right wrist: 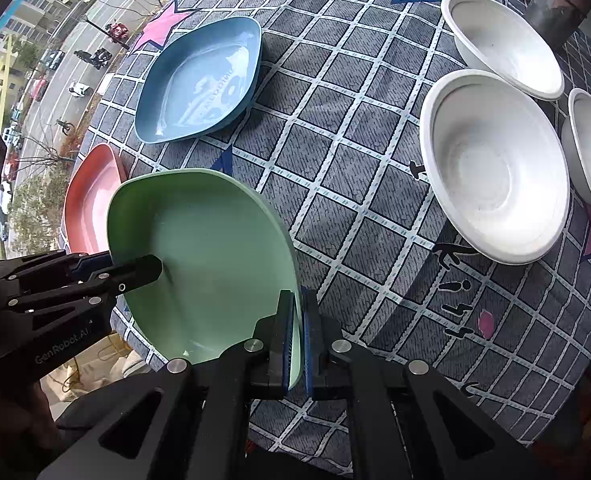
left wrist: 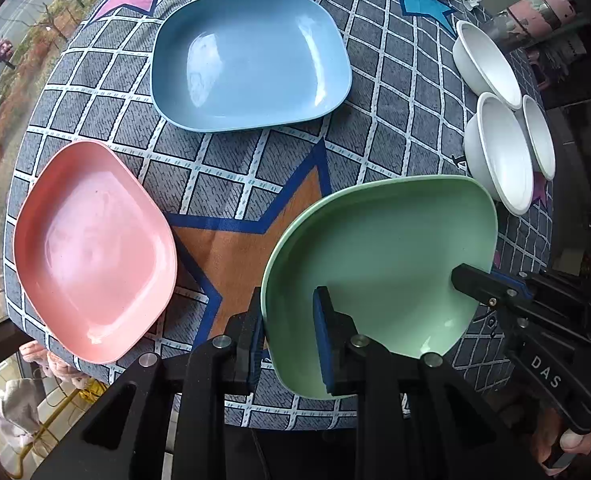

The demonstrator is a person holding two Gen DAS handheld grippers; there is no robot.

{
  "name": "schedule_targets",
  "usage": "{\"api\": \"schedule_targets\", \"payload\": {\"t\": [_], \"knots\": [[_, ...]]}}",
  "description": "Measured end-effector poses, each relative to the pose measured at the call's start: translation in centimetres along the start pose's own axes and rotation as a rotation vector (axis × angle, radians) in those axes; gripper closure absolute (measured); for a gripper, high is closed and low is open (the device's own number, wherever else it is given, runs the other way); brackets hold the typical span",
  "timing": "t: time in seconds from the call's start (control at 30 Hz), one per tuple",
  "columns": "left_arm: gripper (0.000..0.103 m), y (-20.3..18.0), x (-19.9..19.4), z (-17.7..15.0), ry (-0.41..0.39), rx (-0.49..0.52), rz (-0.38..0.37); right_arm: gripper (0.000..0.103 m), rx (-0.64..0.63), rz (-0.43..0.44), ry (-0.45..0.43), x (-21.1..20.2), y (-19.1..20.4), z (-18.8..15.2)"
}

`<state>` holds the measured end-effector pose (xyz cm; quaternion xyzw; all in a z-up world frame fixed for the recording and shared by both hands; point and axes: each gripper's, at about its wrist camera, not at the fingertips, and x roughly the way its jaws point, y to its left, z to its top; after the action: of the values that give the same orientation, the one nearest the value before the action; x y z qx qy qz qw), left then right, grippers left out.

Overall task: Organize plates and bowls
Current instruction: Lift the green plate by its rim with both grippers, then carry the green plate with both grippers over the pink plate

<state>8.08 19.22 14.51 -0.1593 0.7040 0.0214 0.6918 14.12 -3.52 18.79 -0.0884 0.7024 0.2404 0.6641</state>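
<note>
Both tools (left wrist: 291, 340) (right wrist: 297, 344) clamp green plate (left wrist: 379, 248) (tilted).

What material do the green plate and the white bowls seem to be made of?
Green plate: probably plastic or melamine, with a smooth, glossy finish; window light reflects off it and the rim is thin. White bowls: possibly moulded paper pulp or matte plastic; the surface is dull and slightly speckled, without sharp reflections.

green plate (left wrist: 379, 256): tilted, lifted | pink plate (left wrist: 91, 248), blue plate (left wrist: 251, 60): flat | three white bowls (right wrist: 495, 164): clustered
</note>
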Motion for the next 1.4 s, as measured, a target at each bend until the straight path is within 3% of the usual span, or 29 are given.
{"api": "schedule_targets", "payload": {"t": [0.8, 1.17, 1.4], "knots": [[0.082, 2.5, 0.0, -2.3, -0.016, -0.006, 0.0, 0.097, -0.008, -0.002, -0.024, -0.3, 0.8, -0.2], [0.082, 4.6, 2.9, -3.6, 0.081, -0.067, -0.027, 0.098, 0.049, -0.002, 0.004, 1.3, 0.0, -0.6], [0.081, 4.4, 4.7, -3.9, 0.09, -0.014, -0.022, 0.097, 0.063, 0.0, 0.032, 2.3, 0.0, -1.0]]}}
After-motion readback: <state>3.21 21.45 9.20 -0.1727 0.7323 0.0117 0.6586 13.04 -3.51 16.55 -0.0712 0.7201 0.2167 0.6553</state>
